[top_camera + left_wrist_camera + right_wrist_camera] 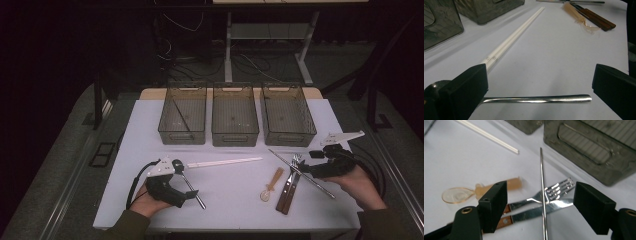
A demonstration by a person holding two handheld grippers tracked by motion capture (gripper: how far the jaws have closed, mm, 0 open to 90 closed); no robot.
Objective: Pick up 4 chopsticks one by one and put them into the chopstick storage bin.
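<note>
A steel spoon (192, 189) lies at the table's front left, its handle (536, 99) flat on the white top between the wide-apart jaws of my left gripper (182, 186) (540, 77). White chopsticks (225, 162) (511, 40) stretch away beyond it. At the front right my right gripper (306, 171) (541, 197) is open, low over a thin metal chopstick (285, 161) (542, 177). That chopstick crosses a fork (560, 187) and a knife (554, 208) with wooden handles (286, 197). The pads touch none of them. An amber plastic spoon (272, 185) (457, 195) lies just left of them.
Three dark mesh bins stand in a row at the back: left (183, 132), middle (235, 135), right (289, 135). The left one holds a thin dark stick. One bin's handle wall (596, 155) is close ahead of my right gripper. The table's front edge (225, 227) runs near both hands.
</note>
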